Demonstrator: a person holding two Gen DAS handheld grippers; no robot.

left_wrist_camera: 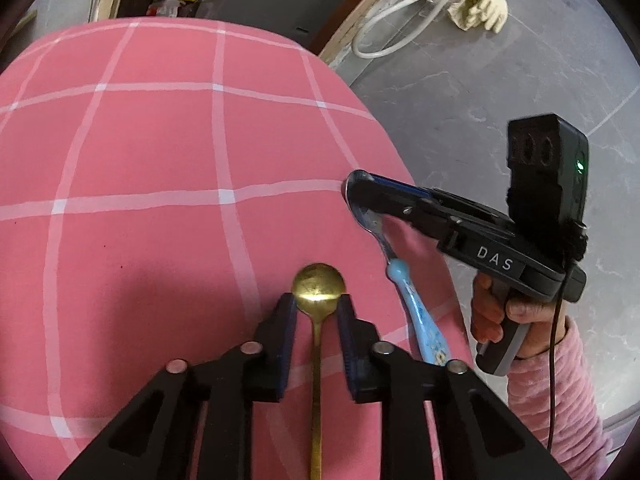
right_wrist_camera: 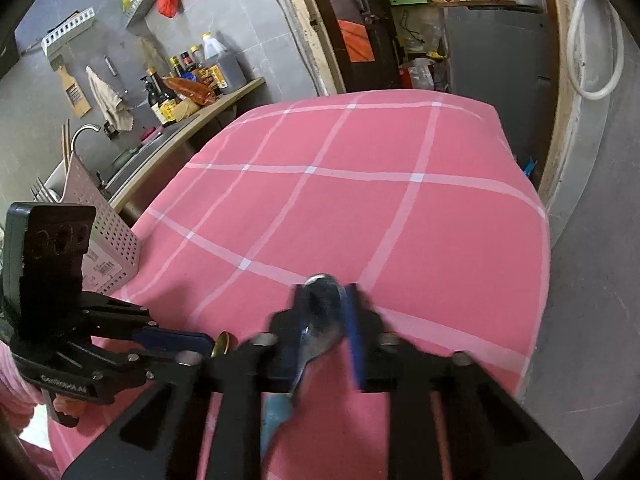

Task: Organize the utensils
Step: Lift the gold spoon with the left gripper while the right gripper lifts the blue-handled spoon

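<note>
A gold spoon [left_wrist_camera: 319,285] lies along the pink checked tablecloth [left_wrist_camera: 160,152], its handle running back under my left gripper [left_wrist_camera: 318,305]. The fingers press on the tapering sides of its bowl, so the gripper is shut on it. To the right, my right gripper [left_wrist_camera: 357,196] is shut on the steel bowl of a blue-handled spoon [left_wrist_camera: 416,312], whose handle trails toward the table's right edge. In the right wrist view that spoon [right_wrist_camera: 320,320] sits blurred between the right gripper [right_wrist_camera: 326,294] fingers. The left gripper [right_wrist_camera: 200,340] and the gold spoon [right_wrist_camera: 222,344] show at the lower left.
A white perforated utensil holder [right_wrist_camera: 108,240] with forks in it stands at the table's left edge. Behind it are a sink with a faucet [right_wrist_camera: 86,132] and a counter with bottles [right_wrist_camera: 188,80]. Grey floor [left_wrist_camera: 500,92] drops off right of the table. A hand in a pink sleeve [left_wrist_camera: 552,380] holds the right gripper.
</note>
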